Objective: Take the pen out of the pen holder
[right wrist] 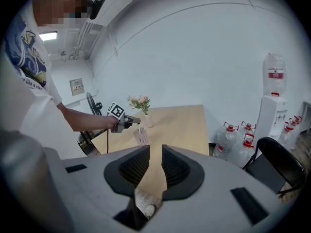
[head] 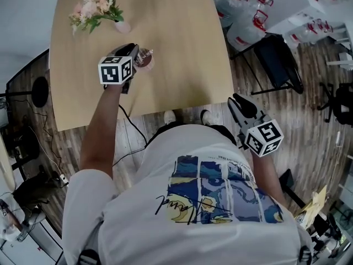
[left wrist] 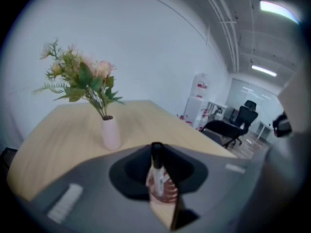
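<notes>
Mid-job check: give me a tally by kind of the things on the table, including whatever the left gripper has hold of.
Flower vase: 1
Pen holder: 1
Pen: 1 visible, gripped by the left gripper above the holder
Total: 3

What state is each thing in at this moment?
Pen, upright in the holder, gripped near its top.
Holder, upright on the table.
Left hand-held gripper, shut on the pen.
Right hand-held gripper, open, empty, held off the table.
Vase, upright, flowers in it.
</notes>
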`<state>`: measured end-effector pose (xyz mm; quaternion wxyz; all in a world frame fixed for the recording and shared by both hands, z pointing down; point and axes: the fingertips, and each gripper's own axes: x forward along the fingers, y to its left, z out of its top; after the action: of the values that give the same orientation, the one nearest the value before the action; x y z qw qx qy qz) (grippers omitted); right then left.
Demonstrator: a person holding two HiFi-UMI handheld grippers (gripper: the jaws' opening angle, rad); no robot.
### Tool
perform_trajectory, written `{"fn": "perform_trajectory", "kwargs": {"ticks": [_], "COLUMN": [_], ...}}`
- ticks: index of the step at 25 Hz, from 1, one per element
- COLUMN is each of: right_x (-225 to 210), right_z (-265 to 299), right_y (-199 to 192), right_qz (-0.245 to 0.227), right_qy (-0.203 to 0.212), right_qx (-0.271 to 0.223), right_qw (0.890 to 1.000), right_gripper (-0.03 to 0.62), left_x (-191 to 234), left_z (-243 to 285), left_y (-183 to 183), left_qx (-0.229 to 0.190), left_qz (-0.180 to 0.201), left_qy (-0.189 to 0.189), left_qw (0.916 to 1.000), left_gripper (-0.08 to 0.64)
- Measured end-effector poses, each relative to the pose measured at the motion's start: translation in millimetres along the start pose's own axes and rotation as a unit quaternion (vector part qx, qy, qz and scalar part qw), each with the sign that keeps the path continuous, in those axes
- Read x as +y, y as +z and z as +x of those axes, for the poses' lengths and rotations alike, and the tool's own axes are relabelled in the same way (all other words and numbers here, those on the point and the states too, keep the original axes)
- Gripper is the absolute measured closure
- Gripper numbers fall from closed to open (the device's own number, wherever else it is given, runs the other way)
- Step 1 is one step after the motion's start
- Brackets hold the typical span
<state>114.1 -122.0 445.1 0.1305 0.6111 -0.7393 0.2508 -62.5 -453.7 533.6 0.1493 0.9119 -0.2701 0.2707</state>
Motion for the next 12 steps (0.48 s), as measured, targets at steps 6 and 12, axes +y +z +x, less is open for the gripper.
{"fn": "perform_trajectory", "kwargs": {"ticks": [6,12], "right_x": [-8,-24], "right_z": [-3,-8], "right_y": [0,2], "right_qz": [-0.014,-0.032], "right_qy": [0.037,0.07], "right_qx": [0.002,0.0], "right_qw": [0.999,0.997], "right_gripper": [0.523,0.528], "left_x": [-5,-19], "left_z": [-26,-57], "left_y": [21,42], "left_qx": [-0.034,-0.072], "left_qz": [-0.012,-0.024], "left_qy": [0.033,0.071], "left_qw": [0.9988,0.9946], "left_gripper": [0.482,0.483]}}
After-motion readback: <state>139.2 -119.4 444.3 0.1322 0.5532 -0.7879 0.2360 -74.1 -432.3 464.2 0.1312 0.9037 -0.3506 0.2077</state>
